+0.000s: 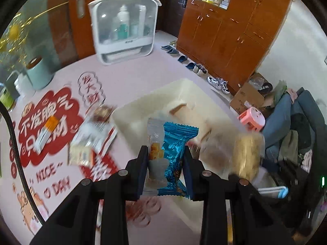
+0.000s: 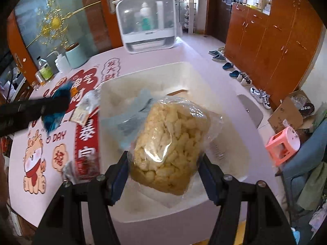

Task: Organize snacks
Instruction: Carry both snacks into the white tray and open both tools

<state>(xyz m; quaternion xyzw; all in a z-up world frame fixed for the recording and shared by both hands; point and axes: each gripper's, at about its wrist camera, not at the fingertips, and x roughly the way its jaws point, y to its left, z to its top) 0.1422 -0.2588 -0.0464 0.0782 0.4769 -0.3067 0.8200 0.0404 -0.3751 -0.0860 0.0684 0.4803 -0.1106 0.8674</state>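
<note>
Between right gripper jaws (spread wide): puffed-snack bag, clamped.

The small snack packet is shiny blue with yellow bits pictured beside it. The big clear bag is full of pale yellow puffs. The bin is cream. The table is pink with red cloud shapes.

Both tongs: black angular linkage arms, round silver screws at pivots, flat dark-blue pads on fingers.
</note>
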